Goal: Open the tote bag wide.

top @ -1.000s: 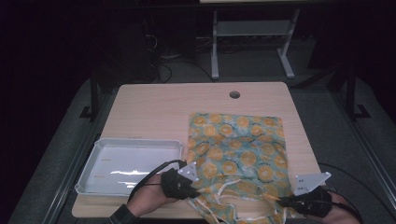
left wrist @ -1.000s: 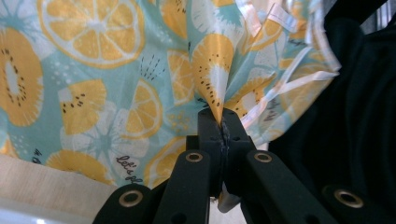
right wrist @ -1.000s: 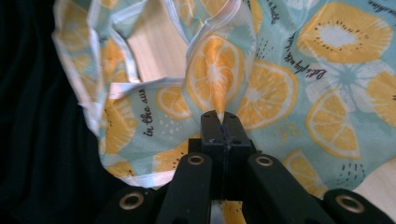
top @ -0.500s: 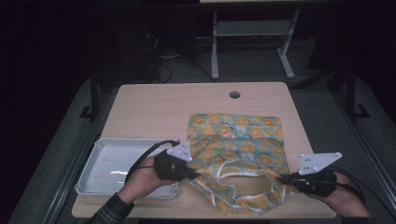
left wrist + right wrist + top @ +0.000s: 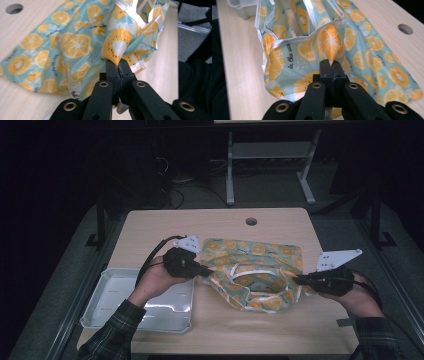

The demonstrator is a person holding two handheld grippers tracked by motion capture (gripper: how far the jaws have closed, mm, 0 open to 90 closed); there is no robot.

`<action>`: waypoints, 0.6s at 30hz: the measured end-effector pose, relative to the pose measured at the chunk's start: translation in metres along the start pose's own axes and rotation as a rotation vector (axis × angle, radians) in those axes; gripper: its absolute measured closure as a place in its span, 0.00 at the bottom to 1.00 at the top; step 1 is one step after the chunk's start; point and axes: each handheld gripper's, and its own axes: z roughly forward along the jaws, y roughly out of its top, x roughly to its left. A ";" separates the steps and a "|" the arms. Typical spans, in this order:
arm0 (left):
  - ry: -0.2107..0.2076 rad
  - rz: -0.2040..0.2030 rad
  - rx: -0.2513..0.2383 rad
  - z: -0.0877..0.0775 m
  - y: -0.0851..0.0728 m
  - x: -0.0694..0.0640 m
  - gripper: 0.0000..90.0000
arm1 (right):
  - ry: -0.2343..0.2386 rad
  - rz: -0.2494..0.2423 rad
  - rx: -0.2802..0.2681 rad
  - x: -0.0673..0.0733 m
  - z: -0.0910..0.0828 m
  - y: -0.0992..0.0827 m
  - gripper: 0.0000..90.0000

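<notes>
Clearly, a fruit-print cloth (image 5: 252, 272) is pinched at two points: the left gripper (image 5: 209, 270) is clamped on a fold of its near left edge, and the right gripper (image 5: 298, 280) is clamped on a fold of its near right edge, each set of jaws pressed flat together with fabric squeezed between them. Seen from the left gripper view, the cloth (image 5: 75, 47) rises straight out of the closed jaws and spreads away ahead and to the left, down onto the table (image 5: 165, 50); in the right gripper view it (image 5: 329, 47) stands up just ahead of the jaws as a loose, open loop, with the rest lying flat beyond and to the right. Between the two grippers the near part is lifted and sags, while the far part is left resting on the table (image 5: 175, 225). A white tray (image 5: 100, 305) sits under and behind the left hand (image 5: 152, 282), apart from the cloth. The cloth is judged to be light, thin and wholly limp, with a slightly glossy face and pale taped hems, so it may be expected to slide if only a shallow bite is taken. A hold is best taken on the hem or on a doubled fold near a corner, where the material is thickest, and both holds should be kept level so that the slack is shared evenly.
</notes>
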 end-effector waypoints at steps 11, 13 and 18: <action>0.022 -0.118 -0.013 0.031 0.012 0.062 0.99 | -0.068 0.095 0.008 -0.055 0.023 0.009 0.99; 0.036 -0.148 -0.002 0.040 0.010 0.075 0.99 | -0.075 0.121 0.019 -0.066 0.031 0.008 0.99; 0.066 -0.209 0.031 0.068 0.003 0.102 0.99 | -0.110 0.161 0.061 -0.087 0.058 0.003 0.99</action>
